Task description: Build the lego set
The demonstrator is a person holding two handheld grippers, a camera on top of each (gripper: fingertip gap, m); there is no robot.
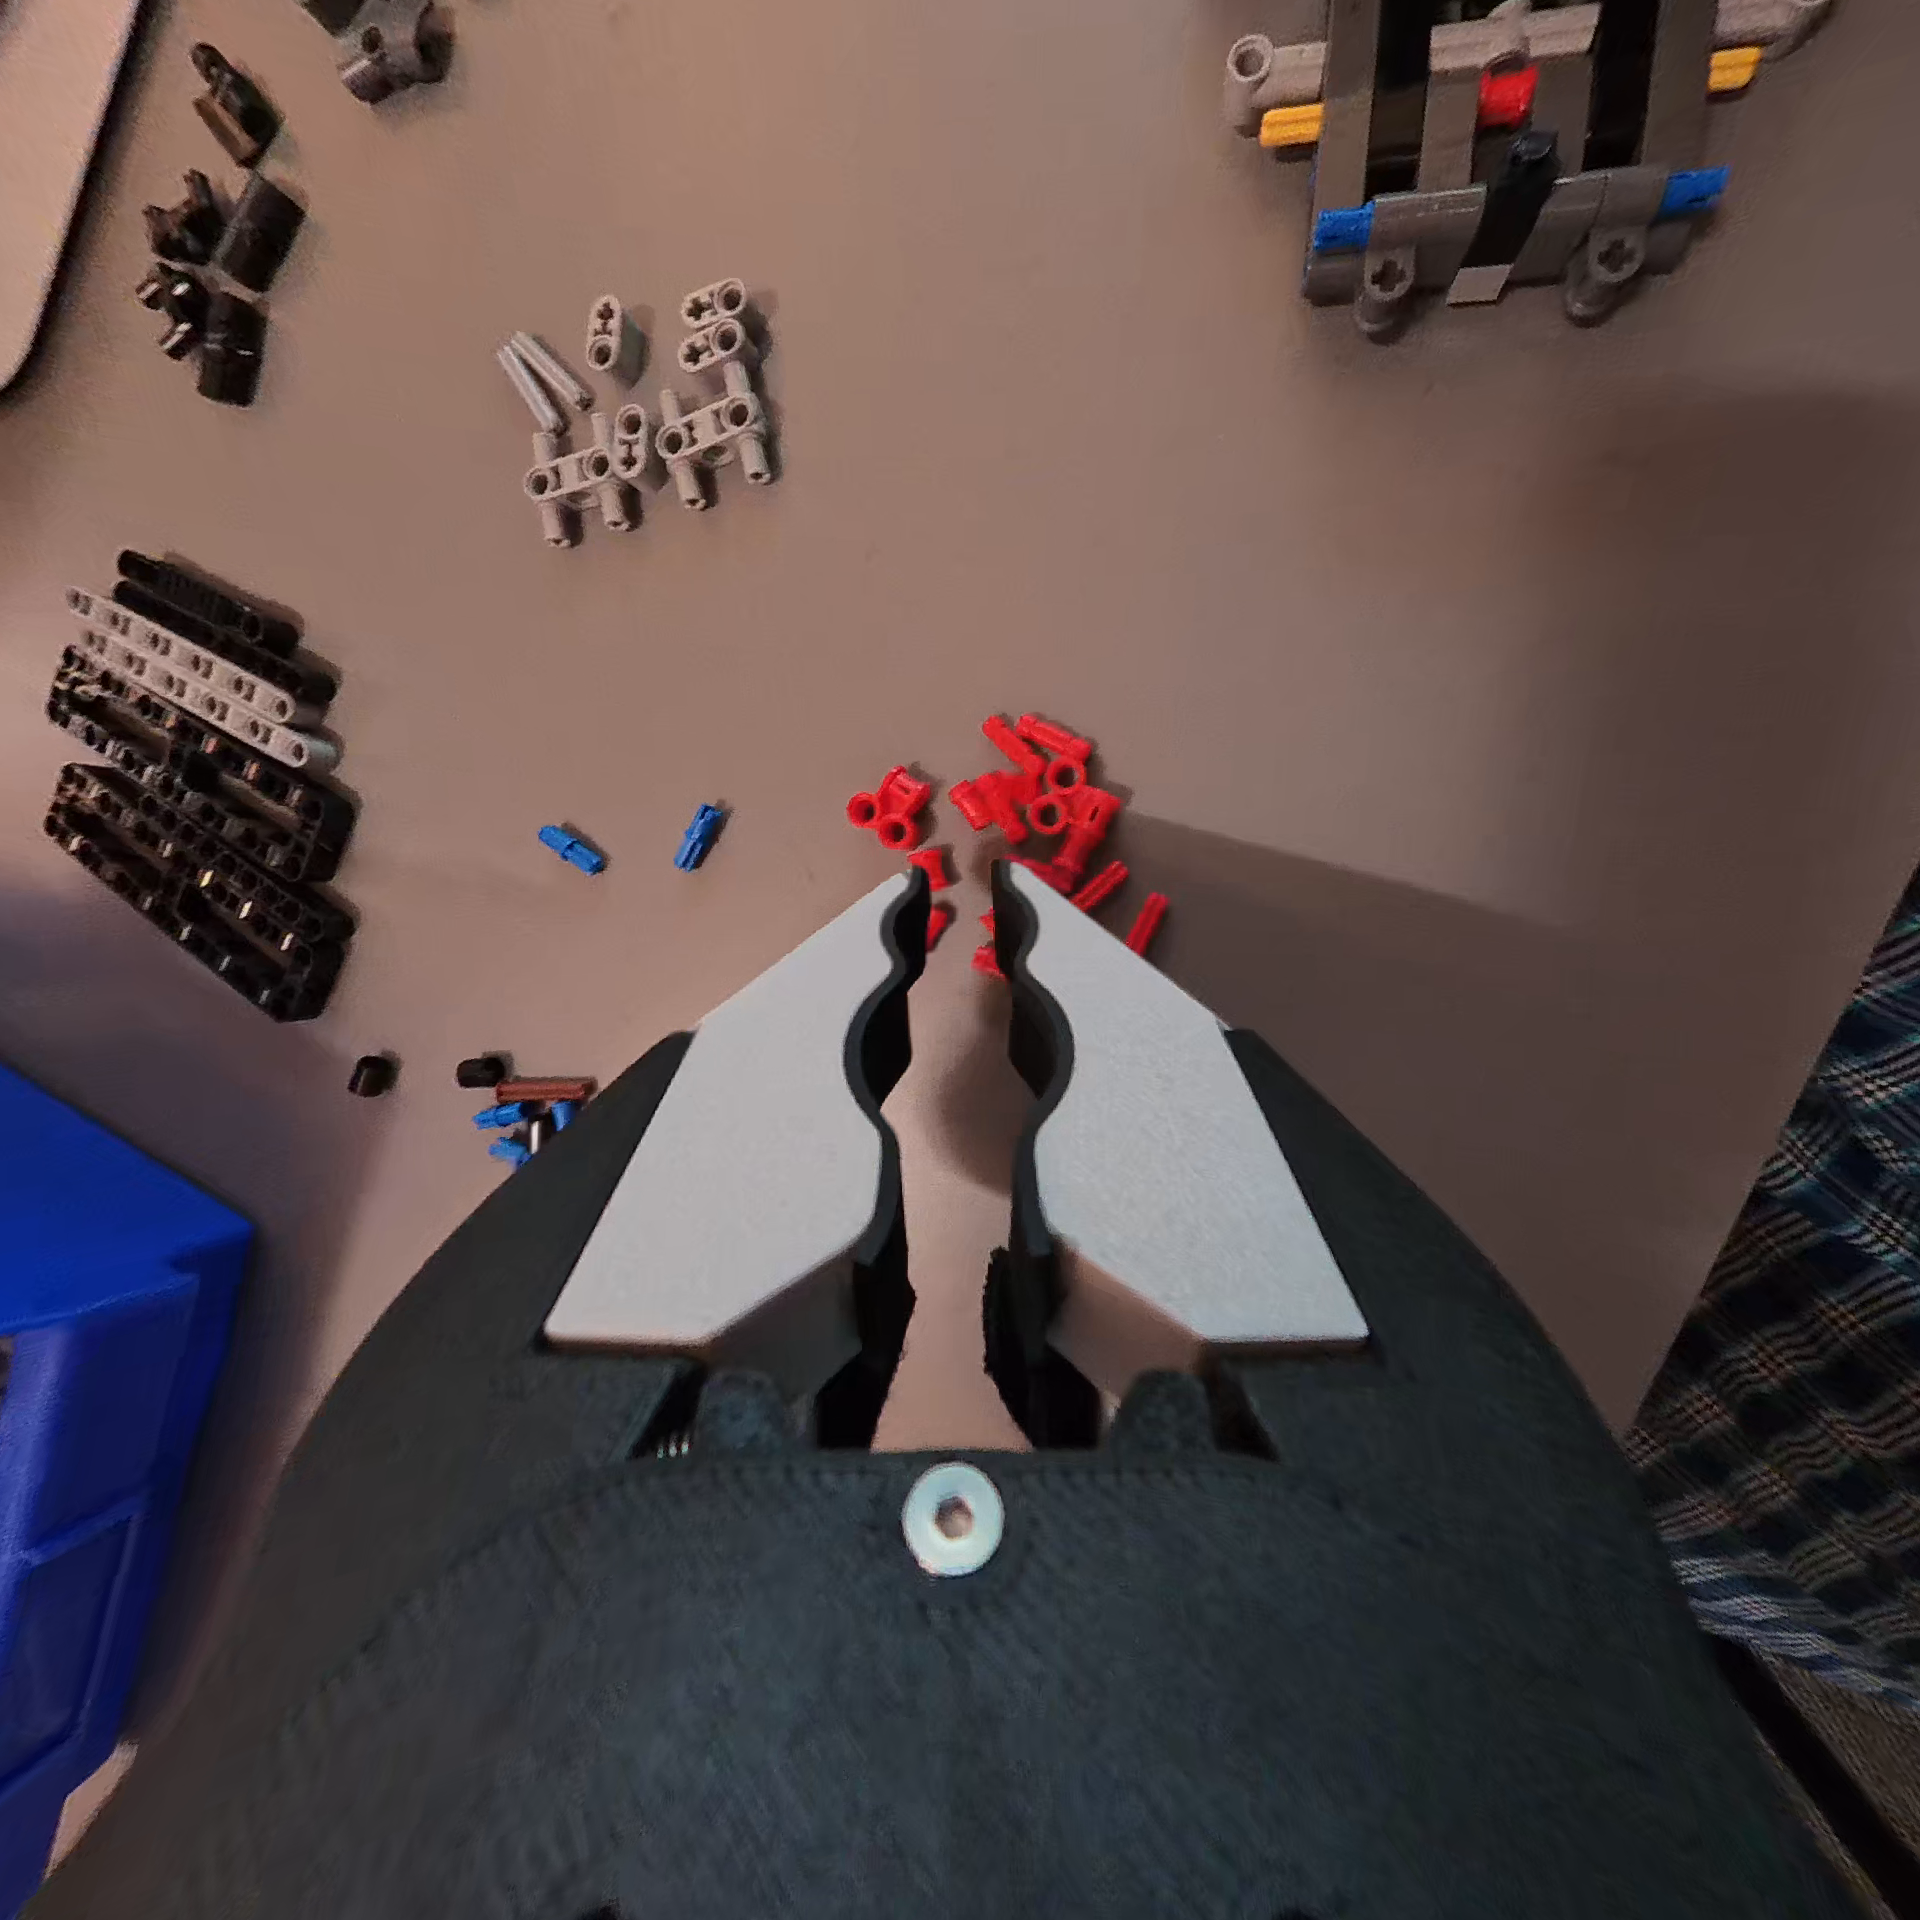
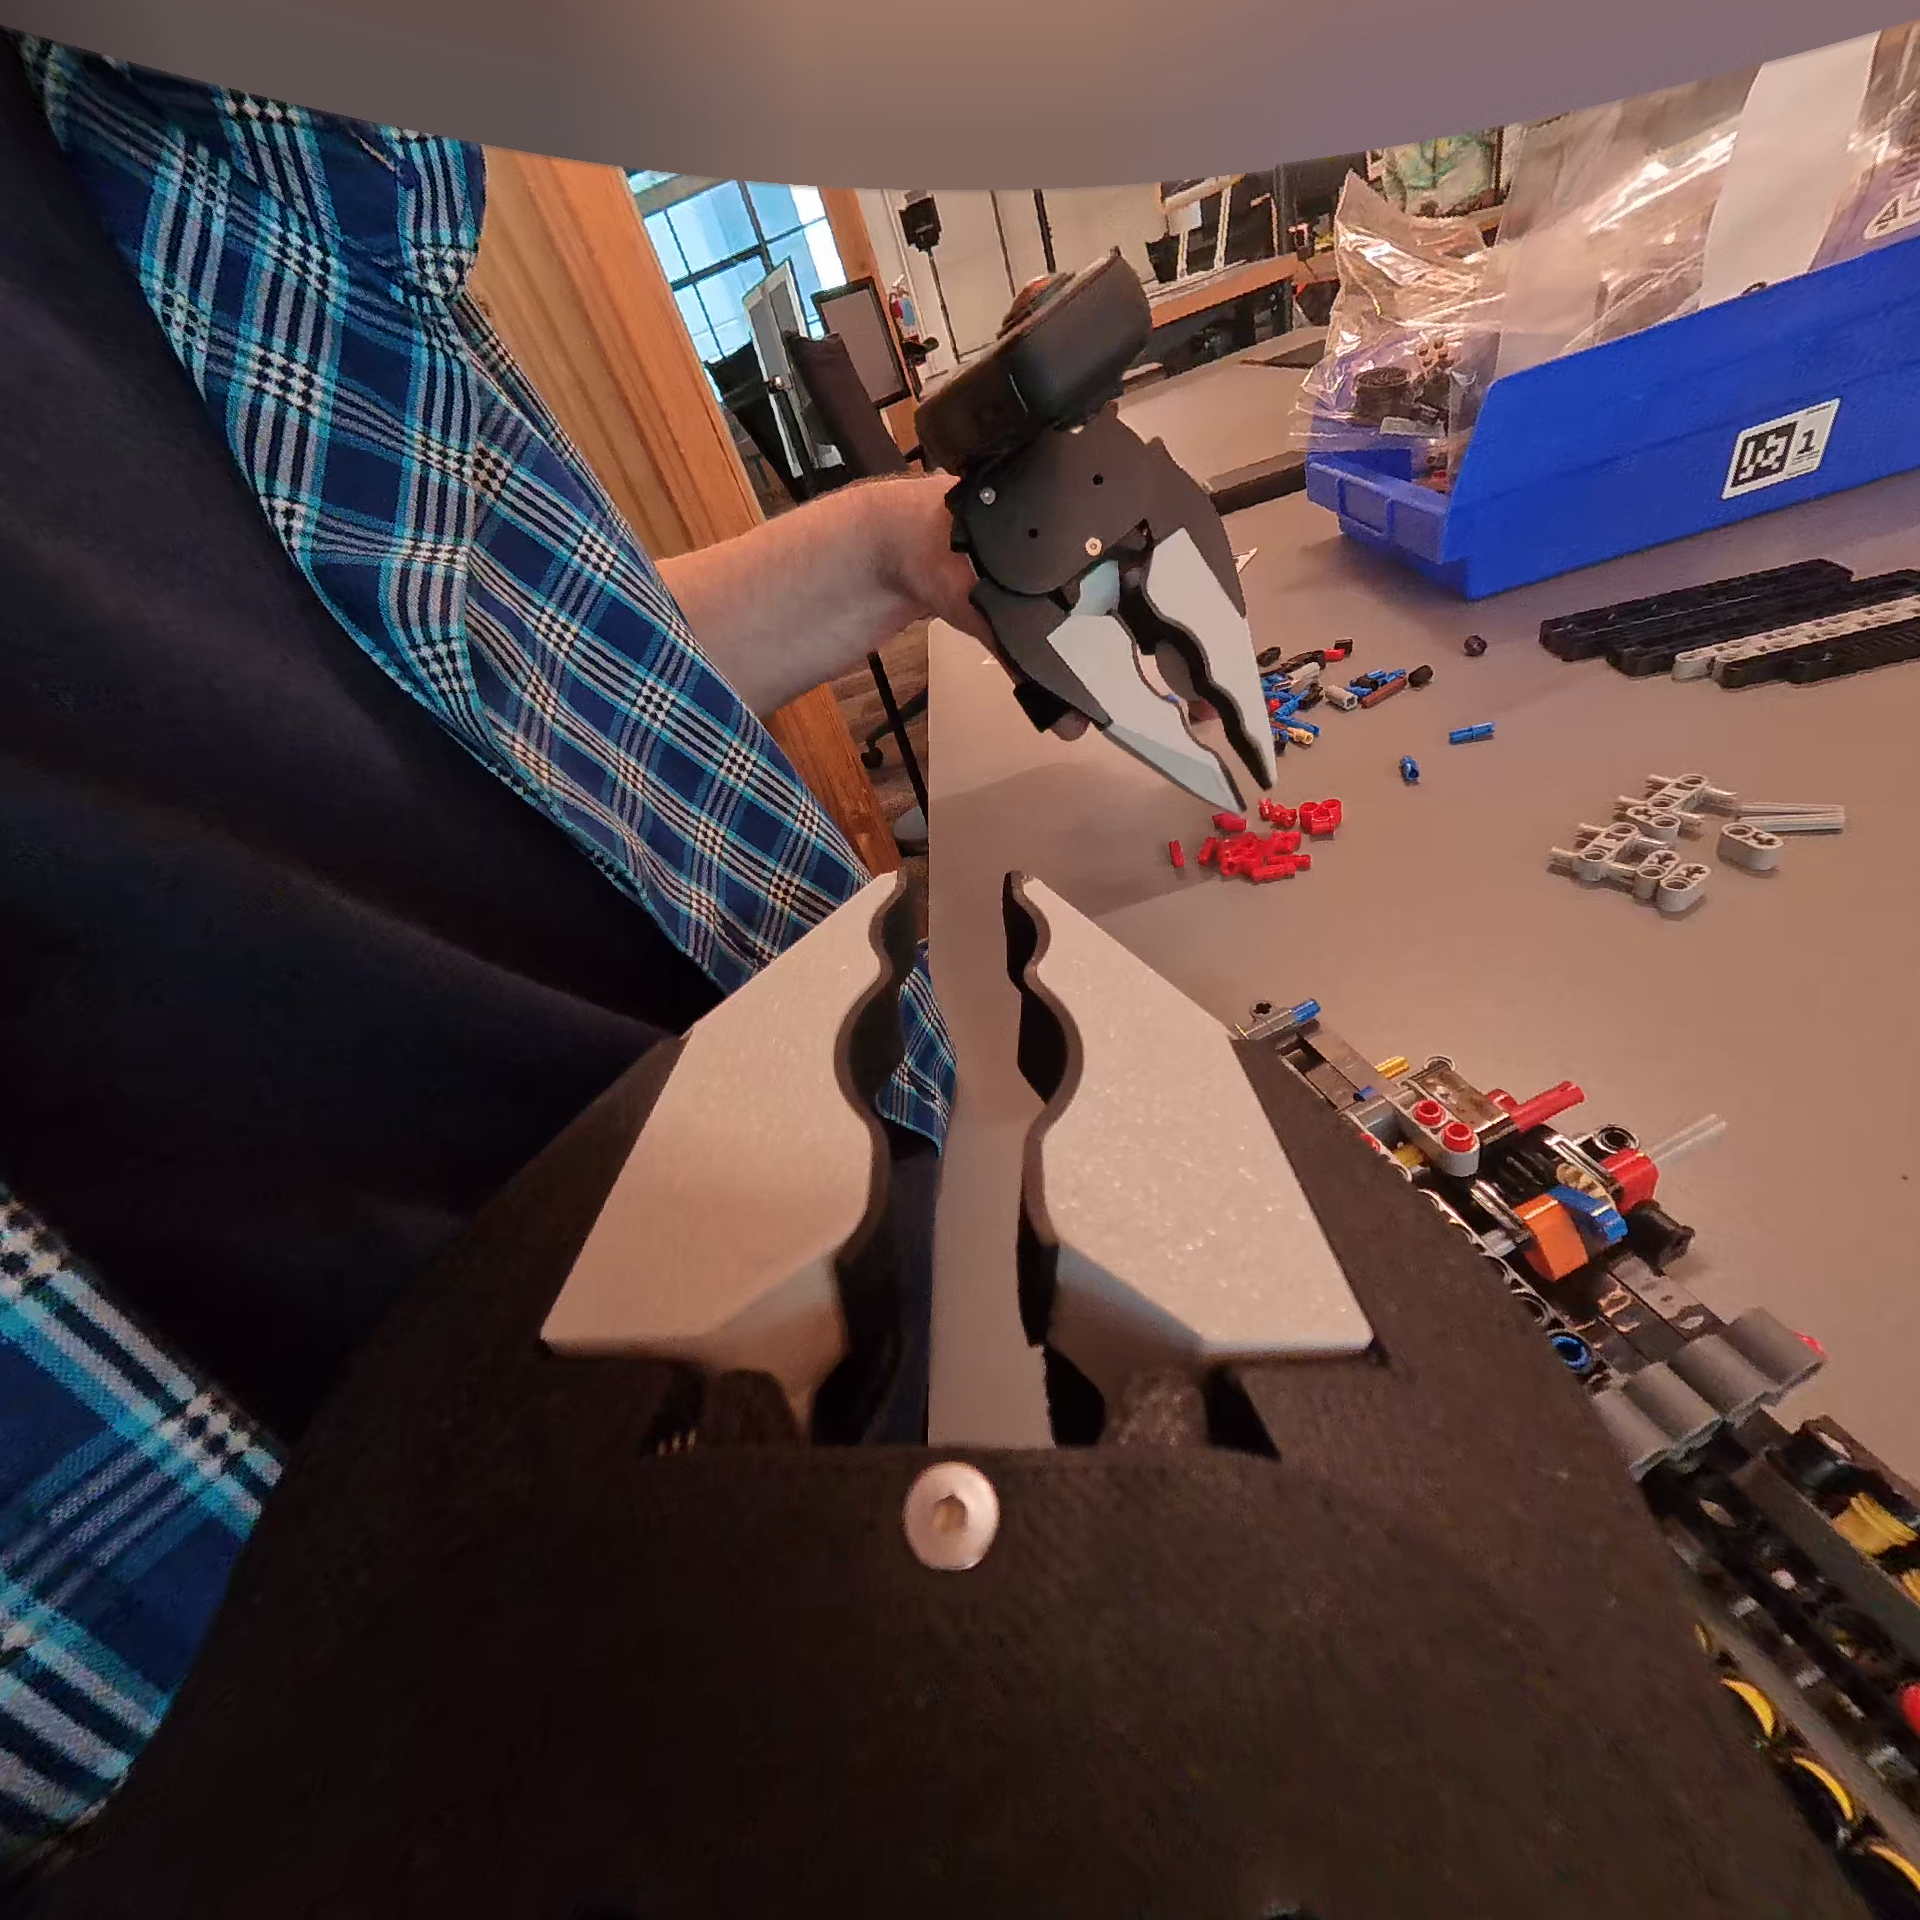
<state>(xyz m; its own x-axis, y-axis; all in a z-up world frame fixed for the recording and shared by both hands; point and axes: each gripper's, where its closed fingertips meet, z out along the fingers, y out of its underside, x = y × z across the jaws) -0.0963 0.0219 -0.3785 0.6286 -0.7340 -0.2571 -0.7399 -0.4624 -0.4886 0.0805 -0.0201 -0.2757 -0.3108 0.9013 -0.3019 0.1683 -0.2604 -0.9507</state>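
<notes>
My left gripper (image 1: 954,883) is open and empty, tips just above a pile of small red pins and connectors (image 1: 1039,800) on the grey table. The right wrist view shows it from the side (image 2: 1252,795), tips at the edge of the red pile (image 2: 1262,844). My right gripper (image 2: 951,894) is open and empty, held beside the partly built model (image 2: 1538,1195), pointing toward the table's near edge and a person's plaid shirt. The model also shows at the top right of the left wrist view (image 1: 1496,166).
Grey connectors (image 1: 655,405), black and grey beams (image 1: 197,769), black parts (image 1: 218,260) and two blue pins (image 1: 634,840) lie left of the red pile. A blue bin (image 2: 1662,416) holding plastic bags stands at the back. The plaid sleeve (image 1: 1808,1351) is at the right. Some 20 cm of space lies between my two pairs of fingers.
</notes>
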